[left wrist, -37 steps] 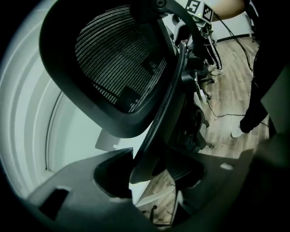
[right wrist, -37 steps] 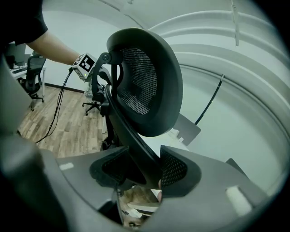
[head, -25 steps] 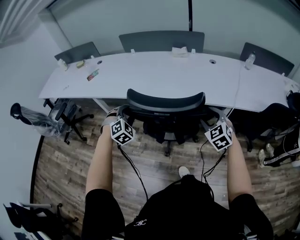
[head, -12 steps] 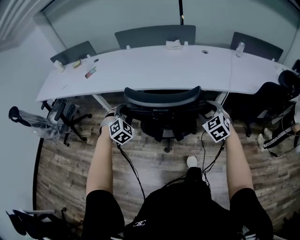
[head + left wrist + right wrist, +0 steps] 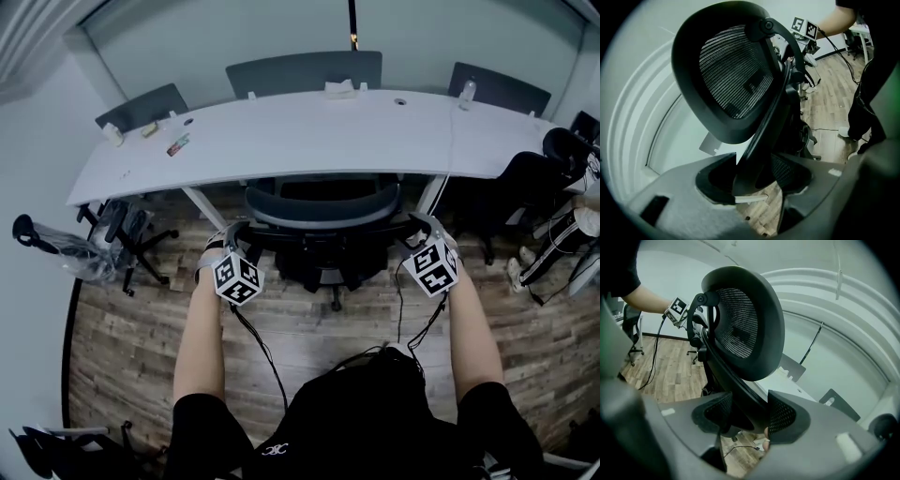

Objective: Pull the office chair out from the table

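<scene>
The office chair (image 5: 319, 211) is seen close at the near edge of the white table (image 5: 281, 141) – on each side a black bar (image 5: 761, 136) of its frame is pinched, by the left gripper (image 5: 757, 171) and by the right gripper (image 5: 750, 411).

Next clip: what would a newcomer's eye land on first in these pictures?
First, the black mesh office chair in the middle of the head view. It stands at the near edge of the long white table, with its back toward the person. Next, the left gripper and right gripper, each closed on the chair's frame, one on either side.
</scene>
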Motion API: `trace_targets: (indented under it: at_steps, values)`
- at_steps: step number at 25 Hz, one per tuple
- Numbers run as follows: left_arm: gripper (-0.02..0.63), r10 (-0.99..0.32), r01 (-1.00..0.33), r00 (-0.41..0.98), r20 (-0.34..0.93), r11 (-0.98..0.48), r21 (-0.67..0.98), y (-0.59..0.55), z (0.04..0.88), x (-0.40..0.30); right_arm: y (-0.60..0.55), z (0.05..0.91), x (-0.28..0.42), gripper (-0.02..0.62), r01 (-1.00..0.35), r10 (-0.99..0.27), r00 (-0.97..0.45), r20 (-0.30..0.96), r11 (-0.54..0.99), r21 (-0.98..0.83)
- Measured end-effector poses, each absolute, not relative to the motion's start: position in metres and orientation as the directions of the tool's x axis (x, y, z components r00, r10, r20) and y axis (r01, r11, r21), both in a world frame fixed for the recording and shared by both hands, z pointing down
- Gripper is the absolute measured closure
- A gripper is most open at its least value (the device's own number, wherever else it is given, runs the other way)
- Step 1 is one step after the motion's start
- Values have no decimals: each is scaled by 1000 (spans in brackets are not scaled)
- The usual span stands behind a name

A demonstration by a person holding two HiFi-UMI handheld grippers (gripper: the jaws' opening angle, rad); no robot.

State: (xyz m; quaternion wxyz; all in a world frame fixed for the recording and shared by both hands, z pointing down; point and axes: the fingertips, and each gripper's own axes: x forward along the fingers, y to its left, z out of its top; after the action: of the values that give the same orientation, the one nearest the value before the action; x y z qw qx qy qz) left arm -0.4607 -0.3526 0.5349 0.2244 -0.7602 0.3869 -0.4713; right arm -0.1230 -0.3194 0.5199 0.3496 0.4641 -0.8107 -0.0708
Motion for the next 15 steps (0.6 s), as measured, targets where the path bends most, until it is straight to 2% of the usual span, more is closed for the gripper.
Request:
trace_targets:
  at_steps: [15]
  values:
    - [377, -814, -421, 241, 528, -578, -699, -274, 535, -465, -250, 517, -127, 359, -672, -782, -350, 515, 593, 444]
